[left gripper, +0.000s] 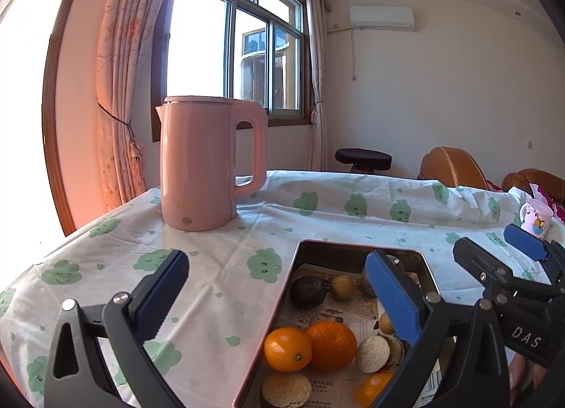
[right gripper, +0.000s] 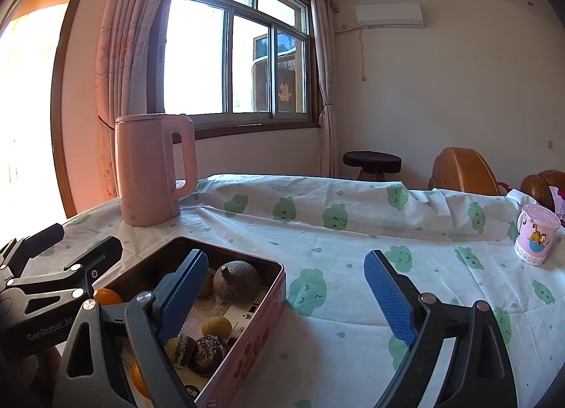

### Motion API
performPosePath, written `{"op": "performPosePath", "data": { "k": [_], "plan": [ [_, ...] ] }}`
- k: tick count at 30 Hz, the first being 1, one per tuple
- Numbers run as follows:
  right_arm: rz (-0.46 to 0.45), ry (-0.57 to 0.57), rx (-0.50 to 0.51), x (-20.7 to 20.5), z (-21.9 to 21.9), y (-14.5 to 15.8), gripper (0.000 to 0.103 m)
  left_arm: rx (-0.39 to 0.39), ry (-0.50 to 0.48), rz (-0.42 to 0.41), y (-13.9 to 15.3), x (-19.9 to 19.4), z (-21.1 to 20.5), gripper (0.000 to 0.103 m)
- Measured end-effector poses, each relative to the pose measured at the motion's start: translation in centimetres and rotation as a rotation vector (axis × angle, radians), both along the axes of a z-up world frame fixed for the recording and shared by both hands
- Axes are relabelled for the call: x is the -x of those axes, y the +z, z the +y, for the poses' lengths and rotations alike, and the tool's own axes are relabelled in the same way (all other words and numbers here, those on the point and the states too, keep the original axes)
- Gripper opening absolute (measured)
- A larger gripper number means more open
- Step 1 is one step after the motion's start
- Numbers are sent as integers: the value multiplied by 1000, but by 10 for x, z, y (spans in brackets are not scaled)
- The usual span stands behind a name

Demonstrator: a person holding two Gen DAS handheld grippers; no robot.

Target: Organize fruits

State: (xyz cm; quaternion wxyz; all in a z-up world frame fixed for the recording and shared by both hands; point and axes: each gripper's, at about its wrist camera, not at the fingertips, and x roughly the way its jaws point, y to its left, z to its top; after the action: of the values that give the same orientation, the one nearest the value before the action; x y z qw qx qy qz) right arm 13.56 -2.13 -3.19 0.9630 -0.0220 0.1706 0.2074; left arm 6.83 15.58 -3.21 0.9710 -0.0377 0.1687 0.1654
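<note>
Tech A: Nearest the cams, at the table's near edge: left gripper [left gripper: 279,305] jaws wide apart, nothing btwn pads. Right gripper [right gripper: 293,298] likewise spread, empty, one finger over the tin, other over bare cloth.

Tech B: Fruit location?

Tech A: All visible fruit sits inside the pink tin [left gripper: 282,305], which lies on the tablecloth [left gripper: 226,266] near that edge. Contents: oranges [left gripper: 330,346], small yellowish fruit [left gripper: 343,287], dark avocado-type item [left gripper: 310,292], brown round fruit [right gripper: 237,281], plus pale round pieces, ID uncertain.

Tech B: Anything loose on the cloth?

Tech A: None seen. Farther back: pink kettle [left gripper: 197,164] toward far-left corner, lidded cup [right gripper: 536,238] at right edge.

Tech B: Status?

Tech A: Judgement: gathering looks complete or close; no lid visible, so closing cannot be confirmed.
</note>
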Motion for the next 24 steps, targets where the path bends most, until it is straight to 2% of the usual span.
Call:
{"op": "performPosePath", "data": {
  "k": [24],
  "plan": [
    [-1,0,0,0,0,0,94,1,19,-4,-1,3,3,103]
  ]
}}
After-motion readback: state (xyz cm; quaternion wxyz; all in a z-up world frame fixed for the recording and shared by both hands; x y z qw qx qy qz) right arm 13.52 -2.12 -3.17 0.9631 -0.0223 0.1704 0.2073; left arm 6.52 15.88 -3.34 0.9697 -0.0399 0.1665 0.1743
